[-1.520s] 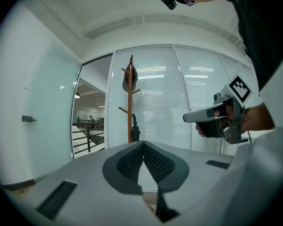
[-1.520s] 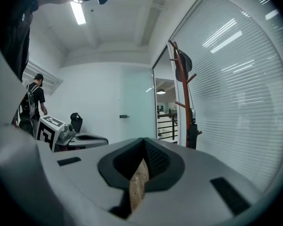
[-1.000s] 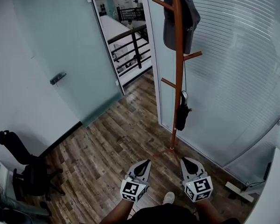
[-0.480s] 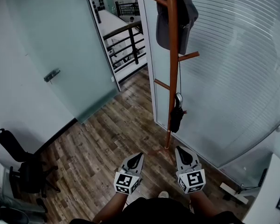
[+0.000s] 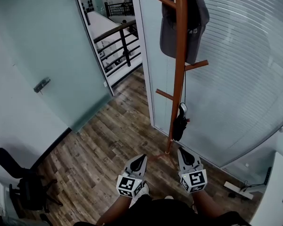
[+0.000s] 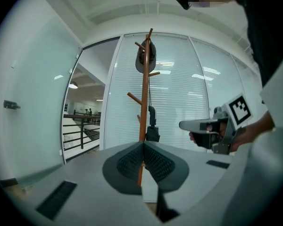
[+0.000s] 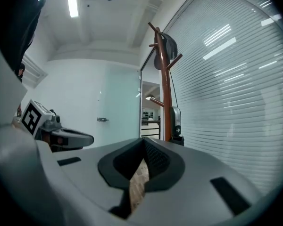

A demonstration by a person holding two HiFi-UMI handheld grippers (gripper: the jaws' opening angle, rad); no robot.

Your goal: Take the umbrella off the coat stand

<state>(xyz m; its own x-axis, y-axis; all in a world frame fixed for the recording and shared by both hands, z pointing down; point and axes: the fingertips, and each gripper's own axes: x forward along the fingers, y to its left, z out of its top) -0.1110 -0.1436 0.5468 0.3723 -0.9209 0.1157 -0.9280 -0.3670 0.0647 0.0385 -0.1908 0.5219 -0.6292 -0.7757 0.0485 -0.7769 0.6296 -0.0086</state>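
Note:
A tall wooden coat stand [image 5: 179,79] rises in front of a blind-covered glass wall. From one of its low pegs a folded black umbrella [image 5: 180,122] hangs by a cord, and a grey cap [image 5: 186,18] hangs near the top. Both grippers are held level, low in the head view. My left gripper [image 5: 142,158] is shut and empty, left of the stand's foot. My right gripper [image 5: 182,151] is also shut and empty, just below the umbrella and apart from it. The left gripper view shows the umbrella [image 6: 152,127] ahead on the stand [image 6: 144,102]; the right gripper view has the umbrella [image 7: 176,122] ahead too.
A frosted glass door [image 5: 61,55] with a handle [image 5: 41,84] stands open on the left; a black railing [image 5: 118,46] shows beyond it. An office chair [image 5: 19,182] sits at the lower left. The glass wall [image 5: 245,79] runs along the right above a wooden floor [image 5: 108,135].
Both grippers have moved forward towards the coat stand; its foot and the umbrella now lie closer to them. Both stay shut.

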